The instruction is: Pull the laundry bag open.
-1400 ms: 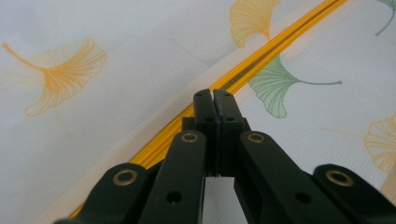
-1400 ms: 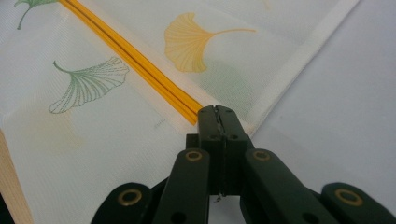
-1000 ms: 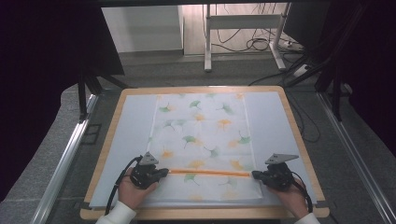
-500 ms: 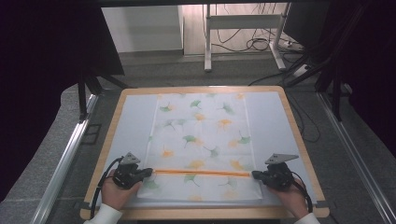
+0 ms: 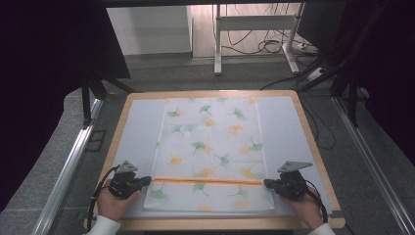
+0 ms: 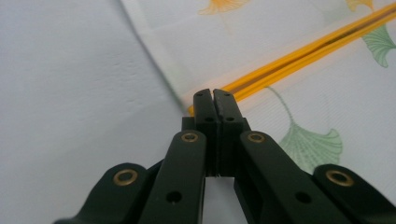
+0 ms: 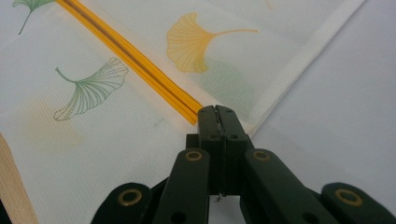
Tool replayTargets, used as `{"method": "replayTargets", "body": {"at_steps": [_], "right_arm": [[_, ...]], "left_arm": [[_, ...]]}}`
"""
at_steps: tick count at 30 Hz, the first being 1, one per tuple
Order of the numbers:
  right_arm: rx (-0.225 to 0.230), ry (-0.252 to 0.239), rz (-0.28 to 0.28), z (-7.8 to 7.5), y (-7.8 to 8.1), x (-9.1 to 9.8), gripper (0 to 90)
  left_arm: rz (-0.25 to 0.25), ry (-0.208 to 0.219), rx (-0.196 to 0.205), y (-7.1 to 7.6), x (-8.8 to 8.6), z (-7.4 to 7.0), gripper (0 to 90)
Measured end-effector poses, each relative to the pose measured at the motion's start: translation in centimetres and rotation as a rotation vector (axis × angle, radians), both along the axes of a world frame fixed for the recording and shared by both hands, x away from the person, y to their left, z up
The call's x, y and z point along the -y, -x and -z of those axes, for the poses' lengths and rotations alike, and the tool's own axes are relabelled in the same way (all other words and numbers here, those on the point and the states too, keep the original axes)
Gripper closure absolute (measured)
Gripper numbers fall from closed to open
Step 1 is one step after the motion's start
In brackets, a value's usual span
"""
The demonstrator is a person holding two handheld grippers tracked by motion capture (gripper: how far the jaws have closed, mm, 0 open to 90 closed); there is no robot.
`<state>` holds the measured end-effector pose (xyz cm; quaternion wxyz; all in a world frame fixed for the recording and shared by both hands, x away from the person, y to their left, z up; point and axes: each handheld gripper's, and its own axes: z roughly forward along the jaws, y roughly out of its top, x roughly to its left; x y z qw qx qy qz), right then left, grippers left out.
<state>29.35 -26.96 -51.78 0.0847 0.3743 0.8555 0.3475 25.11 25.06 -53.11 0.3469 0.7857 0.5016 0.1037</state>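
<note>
I hold both grippers low at the near edge of the counter (image 5: 313, 147), hands coming in from below. My left gripper (image 5: 142, 181) has its jaws pressed together at the left end of the orange strip (image 5: 208, 181) on the leaf-print cloth (image 5: 213, 142). My right gripper (image 5: 269, 183) is closed on the cloth's edge at the strip's right end.

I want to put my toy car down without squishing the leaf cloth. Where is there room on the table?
Two bare strips flank the leaf cloth: one between its left edge and the table's wooden rim, one on the right side. Near the front corners it is crowded, where the left tongs and right tongs sit.
</note>
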Motion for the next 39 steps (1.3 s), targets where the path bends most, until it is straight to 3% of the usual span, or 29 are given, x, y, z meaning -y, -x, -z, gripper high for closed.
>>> {"method": "replayTargets", "body": {"at_steps": [2,6,11,13,16,18,20,23,28,32,39], "right_arm": [[-0.002,-0.001,0.000,0.0,0.0,0.0,89.5],[-0.005,-0.006,0.000,0.0,0.0,0.1,89.5],[-0.006,-0.015,-0.001,0.1,0.0,0.2,89.4],[0.006,-0.007,-0.006,0.1,0.0,0.1,89.4],[0.040,0.018,-0.030,-0.1,0.4,-0.1,88.2],[0.065,-0.004,-0.034,-0.5,0.6,-0.1,72.9],[0.109,-0.009,-0.028,-1.0,0.8,0.0,69.6],[0.138,-0.026,-0.019,-1.3,1.0,0.1,61.8],[0.143,-0.044,0.012,-1.3,0.9,0.6,49.5],[0.151,-0.080,0.069,-1.3,0.2,1.9,42.6],[0.141,-0.091,0.162,-0.8,-0.7,3.9,39.0]], "left_arm": [[-0.007,0.047,-0.017,0.0,-0.4,0.2,90.0],[0.003,-0.001,-0.019,-0.1,0.2,0.4,90.0],[0.016,0.019,0.003,0.0,-0.1,0.3,90.0],[0.015,0.033,0.033,0.2,-0.1,0.1,87.3],[0.002,0.056,0.111,0.7,-0.1,-0.8,77.8],[-0.007,0.061,0.151,0.9,-0.1,-1.3,67.5],[-0.014,0.062,0.177,1.0,-0.1,-1.5,61.5],[-0.010,0.053,0.198,1.1,-0.1,-1.4,58.5],[-0.003,0.040,0.213,1.1,-0.3,-1.5,54.3],[-0.022,0.035,0.210,0.9,-0.9,-1.3,51.8],[-0.037,0.017,0.192,0.5,-1.5,-0.6,51.9]]}}
